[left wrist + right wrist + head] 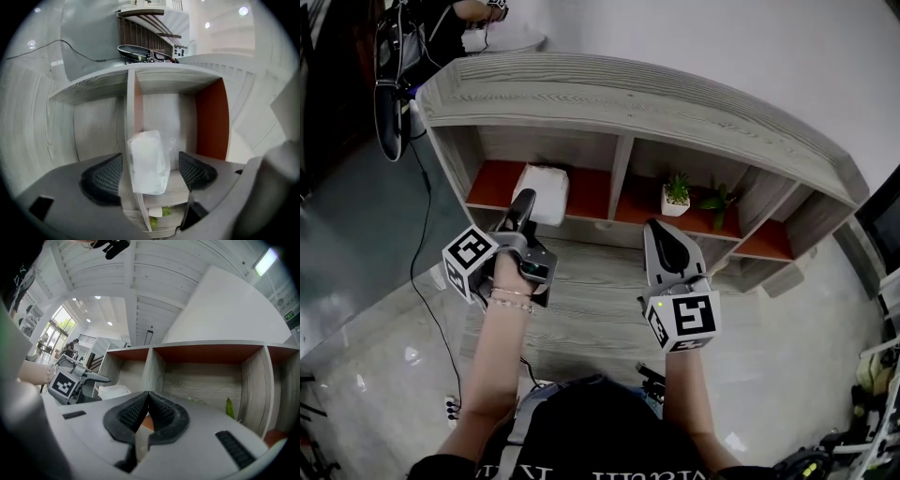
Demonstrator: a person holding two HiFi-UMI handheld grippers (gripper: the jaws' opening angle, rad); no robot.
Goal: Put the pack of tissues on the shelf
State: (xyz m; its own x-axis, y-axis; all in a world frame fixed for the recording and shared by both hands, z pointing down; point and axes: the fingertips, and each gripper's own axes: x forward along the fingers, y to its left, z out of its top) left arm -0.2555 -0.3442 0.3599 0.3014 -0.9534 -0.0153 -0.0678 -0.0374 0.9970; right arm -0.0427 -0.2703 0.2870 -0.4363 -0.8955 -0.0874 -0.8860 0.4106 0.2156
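The pack of tissues [542,192], white and soft-sided, sits inside the leftmost compartment of the grey wood-grain shelf [619,94], against the red-orange panel that lines that compartment. The left gripper [523,202] points level into the same compartment. In the left gripper view its 2 dark ribbed jaws stand wide apart on either side of the pack [149,161], with a clear gap between each pad and the wrapper, so the left gripper [150,173] has let go and the pack rests on the shelf [140,79] by its own weight. The right gripper [667,246] is held level in front of the middle of the shelf, well apart from the pack. In the right gripper view its jaws are pressed together with nothing between them [146,401], and the pack [114,391] shows to their left, just beyond the left gripper's marker cube [63,383]. In the next compartment to the right stands a small plant in a white pot [676,197], with another green plant [719,202] beside it.
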